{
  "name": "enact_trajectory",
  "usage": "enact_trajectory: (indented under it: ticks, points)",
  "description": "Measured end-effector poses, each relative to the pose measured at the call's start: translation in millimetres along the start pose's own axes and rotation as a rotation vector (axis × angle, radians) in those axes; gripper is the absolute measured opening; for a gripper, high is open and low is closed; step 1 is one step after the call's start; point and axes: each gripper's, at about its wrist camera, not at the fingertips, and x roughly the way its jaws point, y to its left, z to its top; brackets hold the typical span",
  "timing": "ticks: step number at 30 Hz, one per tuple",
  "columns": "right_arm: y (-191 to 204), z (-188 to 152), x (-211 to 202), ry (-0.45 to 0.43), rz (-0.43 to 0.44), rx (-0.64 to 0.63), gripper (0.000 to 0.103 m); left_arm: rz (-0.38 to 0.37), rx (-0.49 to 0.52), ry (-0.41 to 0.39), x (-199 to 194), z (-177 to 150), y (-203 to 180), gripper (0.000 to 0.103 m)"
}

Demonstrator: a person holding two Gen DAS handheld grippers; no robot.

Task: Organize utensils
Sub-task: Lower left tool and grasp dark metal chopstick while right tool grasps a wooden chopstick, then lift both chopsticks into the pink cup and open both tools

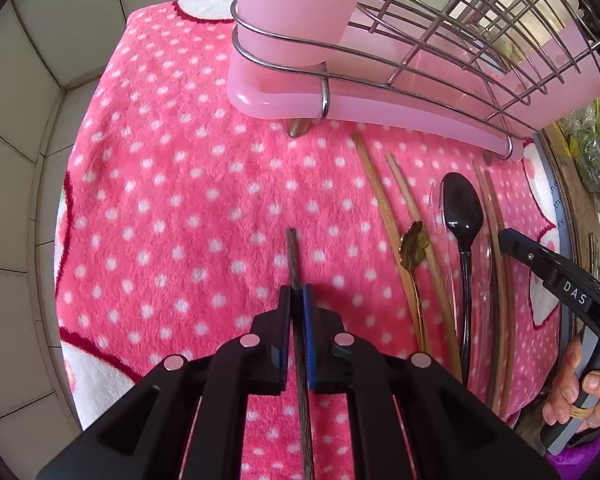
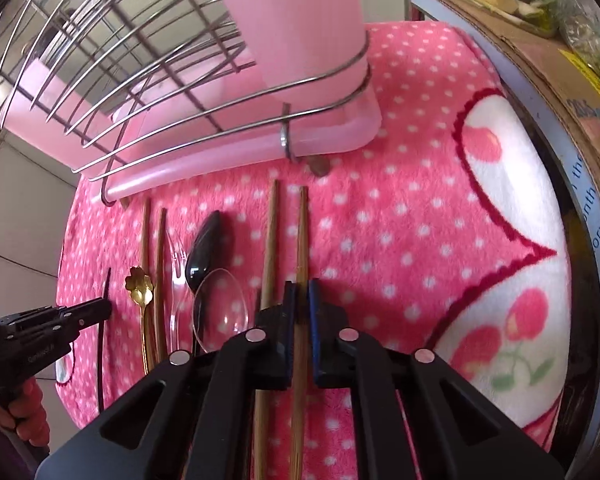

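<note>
A pink dotted blanket (image 1: 171, 184) covers the tabletop, with tiled wall to its left. At the far edge stands a wire dish rack (image 1: 452, 28) on a pink plastic tray (image 1: 283, 100), with a pink cup holder (image 1: 295, 8) set in its corner ring. A cardboard box (image 2: 540, 52) with greens on top sits off the blanket's right side.

The utensils lie in a row on the blanket in front of the rack, handles toward the cameras: bamboo chopsticks (image 1: 380, 200), a black spoon (image 1: 462, 208), a clear plastic spoon (image 2: 219, 308), a clear fork (image 2: 176, 268) and a small gold flower-bowl spoon (image 2: 139, 288), close beside one another.

The left tool (image 1: 297, 292) is pressed together on a dark chopstick (image 1: 293, 256), held apart from the row, over bare blanket. The right tool (image 2: 302, 292) is closed around a bamboo chopstick (image 2: 303, 232) at the right end of the row, its partner (image 2: 271, 240) lying just beside it.
</note>
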Motion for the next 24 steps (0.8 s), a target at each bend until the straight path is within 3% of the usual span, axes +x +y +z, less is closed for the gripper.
enact_trajectory:
  ticks: [5, 11, 16, 18, 20, 21, 24]
  points:
    - [-27.4, -10.4, -13.5, -0.005, -0.026, 0.061, 0.006, -0.003, 0.002, 0.031, 1.5, 4.5, 4.8, 0.006]
    - [-36.2, -10.8, -12.1, 0.058, -0.003, 0.05, 0.01, 0.042, 0.031, 0.061, 3.6, 4.9, 0.6, 0.006]
    - [-33.9, -1.4, -6.0, 0.105, 0.038, 0.048, 0.031, 0.051, 0.041, 0.091, 4.2, 9.7, -1.5, 0.006]
    - [-34.5, -0.7, -7.9, 0.103, 0.028, 0.037, 0.031, 0.056, 0.041, 0.102, 5.4, 11.6, -1.7, 0.006]
    - [-36.4, -3.1, -10.5, 0.086, 0.017, 0.024, 0.023, 0.057, 0.039, 0.105, 6.6, 12.5, -1.8, 0.006]
    - [-29.2, -3.6, -5.7, 0.075, -0.008, 0.025, 0.008, 0.057, 0.042, 0.101, 5.8, 11.2, -1.1, 0.006]
    - [-44.8, -10.5, -10.0, 0.053, 0.043, 0.075, 0.006, 0.056, 0.05, 0.073, 3.8, 8.7, -2.0, 0.005]
